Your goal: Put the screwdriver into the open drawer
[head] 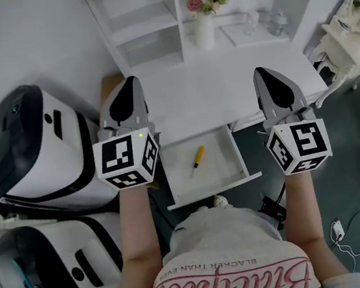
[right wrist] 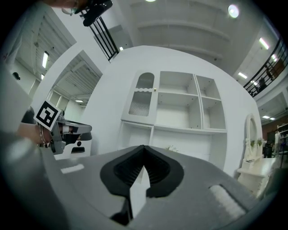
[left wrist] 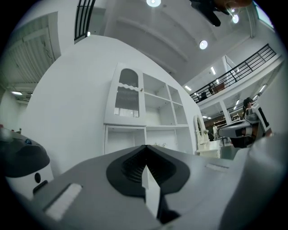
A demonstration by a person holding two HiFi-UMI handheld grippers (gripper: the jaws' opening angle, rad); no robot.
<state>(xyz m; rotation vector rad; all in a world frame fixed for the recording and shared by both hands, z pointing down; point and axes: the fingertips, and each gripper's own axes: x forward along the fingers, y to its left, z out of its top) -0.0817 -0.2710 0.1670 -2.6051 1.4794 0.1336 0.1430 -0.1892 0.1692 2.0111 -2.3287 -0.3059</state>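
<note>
Placement appears complete: screwdriver [head: 198,157] lies in drawer [head: 222,167]
Left tool [head: 132,81] at 9 o'clock, right tool [head: 261,72] at 3 o'clock: jaws together, empty; next, likely withdraw

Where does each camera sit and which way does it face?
Head view: on the person's head, looking steeply down at the open drawer holding the screwdriver; forearms and both claws show.
Left gripper view: on the left claw, facing the white shelf unit; its shut jaws show.
Right gripper view: on the right claw, facing likewise; shut jaws, plus the left claw's marker cube.
Shared: both gripper views show that shelf unit.
</note>
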